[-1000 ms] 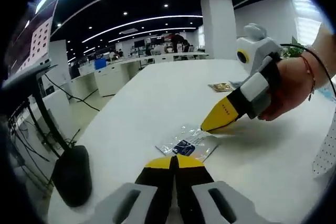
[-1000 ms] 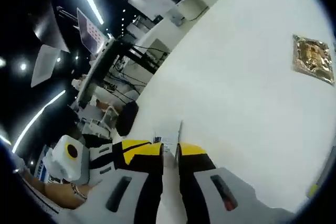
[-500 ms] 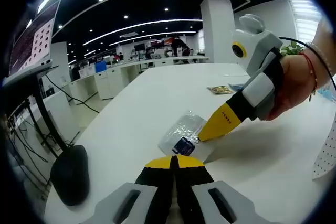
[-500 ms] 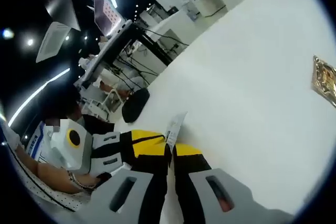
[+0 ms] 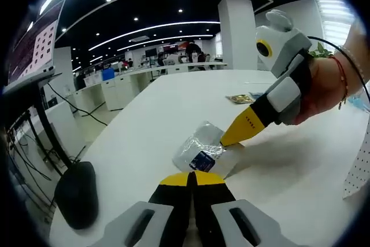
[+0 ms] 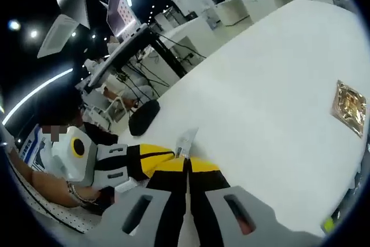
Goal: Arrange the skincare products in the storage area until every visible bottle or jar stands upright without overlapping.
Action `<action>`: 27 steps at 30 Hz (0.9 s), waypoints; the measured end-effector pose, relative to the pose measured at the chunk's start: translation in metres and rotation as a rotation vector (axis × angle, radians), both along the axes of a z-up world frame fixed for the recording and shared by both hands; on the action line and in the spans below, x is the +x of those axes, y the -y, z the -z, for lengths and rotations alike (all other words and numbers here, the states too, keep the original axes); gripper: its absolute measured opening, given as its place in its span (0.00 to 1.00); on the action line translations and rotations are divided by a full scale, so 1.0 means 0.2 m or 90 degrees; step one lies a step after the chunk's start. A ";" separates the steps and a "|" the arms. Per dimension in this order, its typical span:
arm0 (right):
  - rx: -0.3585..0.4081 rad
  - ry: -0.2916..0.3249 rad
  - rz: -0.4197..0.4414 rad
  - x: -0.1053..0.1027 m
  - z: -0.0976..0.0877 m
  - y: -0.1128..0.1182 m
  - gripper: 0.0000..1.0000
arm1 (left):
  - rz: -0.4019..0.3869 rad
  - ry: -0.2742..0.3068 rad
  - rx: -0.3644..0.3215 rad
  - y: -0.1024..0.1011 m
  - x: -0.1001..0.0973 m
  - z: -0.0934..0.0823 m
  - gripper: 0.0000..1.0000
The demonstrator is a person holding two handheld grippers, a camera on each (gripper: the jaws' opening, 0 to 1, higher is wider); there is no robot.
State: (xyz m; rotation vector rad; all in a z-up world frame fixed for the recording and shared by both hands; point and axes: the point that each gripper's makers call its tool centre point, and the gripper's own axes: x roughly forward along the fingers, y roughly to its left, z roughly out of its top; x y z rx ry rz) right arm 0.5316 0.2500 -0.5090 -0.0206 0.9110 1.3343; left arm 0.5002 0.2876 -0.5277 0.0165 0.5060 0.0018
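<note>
Clear sachet (image 5: 200,150) pinched by right tongs (image 5: 223,142); left tongs (image 5: 192,177) together.

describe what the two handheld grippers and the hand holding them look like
Both grippers have black jaws capped with yellow tips, mounted on light grey bodies with dark slots. In the left gripper view, the right gripper carries a white box with a yellow-ringed lens, small red lettering on its yellow tip, and a black cable behind. The hand holding it wears a thin red string bracelet at the wrist.
</note>
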 end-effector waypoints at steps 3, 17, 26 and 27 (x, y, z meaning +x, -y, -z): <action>0.001 0.011 -0.005 -0.01 -0.01 0.00 0.00 | -0.004 -0.006 -0.027 0.00 0.00 0.00 0.01; 0.083 -0.005 -0.021 -0.02 -0.12 0.13 0.00 | 0.087 0.010 -0.230 0.16 0.00 -0.10 0.27; 0.140 -0.051 0.005 -0.04 -0.21 0.22 0.00 | 0.146 0.031 -0.361 0.28 0.02 -0.20 0.26; 0.136 -0.051 0.010 -0.03 -0.20 0.23 0.00 | 0.145 0.030 -0.364 0.28 0.03 -0.21 0.23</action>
